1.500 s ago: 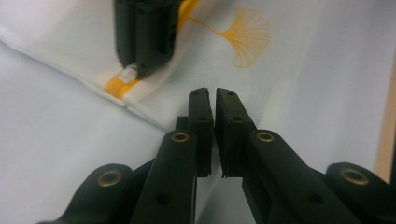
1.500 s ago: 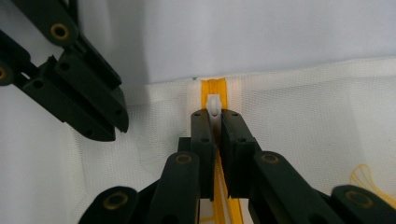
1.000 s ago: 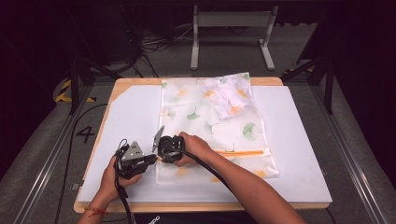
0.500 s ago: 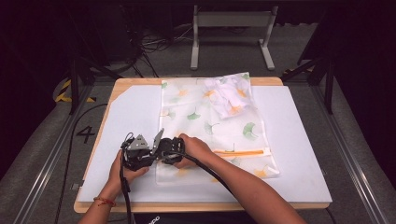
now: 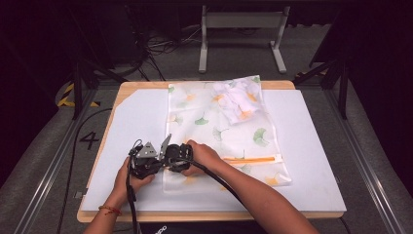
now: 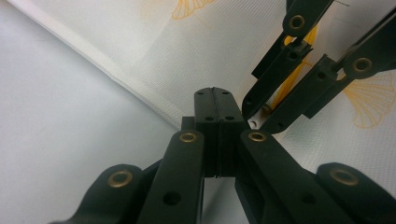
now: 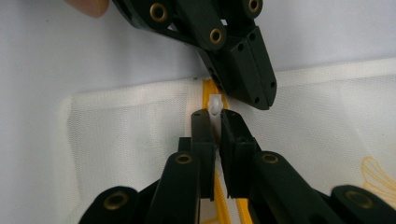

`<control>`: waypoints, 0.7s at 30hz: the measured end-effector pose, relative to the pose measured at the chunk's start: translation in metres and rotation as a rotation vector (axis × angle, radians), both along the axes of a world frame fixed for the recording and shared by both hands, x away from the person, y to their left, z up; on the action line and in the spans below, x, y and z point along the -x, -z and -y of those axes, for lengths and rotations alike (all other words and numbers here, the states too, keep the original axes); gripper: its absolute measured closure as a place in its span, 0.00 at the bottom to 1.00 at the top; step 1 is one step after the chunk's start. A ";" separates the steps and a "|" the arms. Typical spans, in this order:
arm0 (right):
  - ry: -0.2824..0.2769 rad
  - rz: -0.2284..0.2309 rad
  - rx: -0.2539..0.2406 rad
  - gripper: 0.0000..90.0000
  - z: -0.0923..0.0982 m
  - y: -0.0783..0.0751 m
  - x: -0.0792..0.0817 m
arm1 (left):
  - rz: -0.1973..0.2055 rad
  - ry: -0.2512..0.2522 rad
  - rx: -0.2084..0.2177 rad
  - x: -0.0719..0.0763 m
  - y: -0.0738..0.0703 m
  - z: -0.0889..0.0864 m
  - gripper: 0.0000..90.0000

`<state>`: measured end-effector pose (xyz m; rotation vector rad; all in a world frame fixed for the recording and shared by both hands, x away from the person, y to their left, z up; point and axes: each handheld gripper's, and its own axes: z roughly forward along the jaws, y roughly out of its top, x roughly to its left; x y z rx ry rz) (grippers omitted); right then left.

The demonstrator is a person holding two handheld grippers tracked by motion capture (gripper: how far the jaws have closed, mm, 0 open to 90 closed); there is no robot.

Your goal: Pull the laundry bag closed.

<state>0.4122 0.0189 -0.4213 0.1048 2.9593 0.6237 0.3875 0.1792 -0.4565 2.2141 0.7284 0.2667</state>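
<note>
A lab or recording studio is suggested. A white-covered wooden table (image 5: 311, 146) is set on a grey carpeted floor (image 5: 39, 161) marked with a numeral, amid dark surroundings, trailing cables (image 5: 165, 46) and a metal stand (image 5: 241, 29).

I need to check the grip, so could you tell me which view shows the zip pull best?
The right gripper view: the white zip pull sits close up, pinched between its jaws. The left gripper view shows just a white bit between the far jaws; in the high view the hands hide it.

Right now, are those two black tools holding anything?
The right gripper pinches the white zipper pull of the mesh bag. The left gripper has just shut at the bag's edge.
</note>
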 end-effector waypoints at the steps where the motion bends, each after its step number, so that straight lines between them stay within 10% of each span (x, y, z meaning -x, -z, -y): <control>1: 0.008 -0.006 0.004 0.94 0.000 0.000 0.000 | 0.002 0.002 -0.002 0.000 0.000 0.000 1.00; 21: 0.007 -0.012 0.035 0.94 0.002 -0.002 -0.002 | -0.010 0.002 0.011 -0.001 0.000 -0.001 1.00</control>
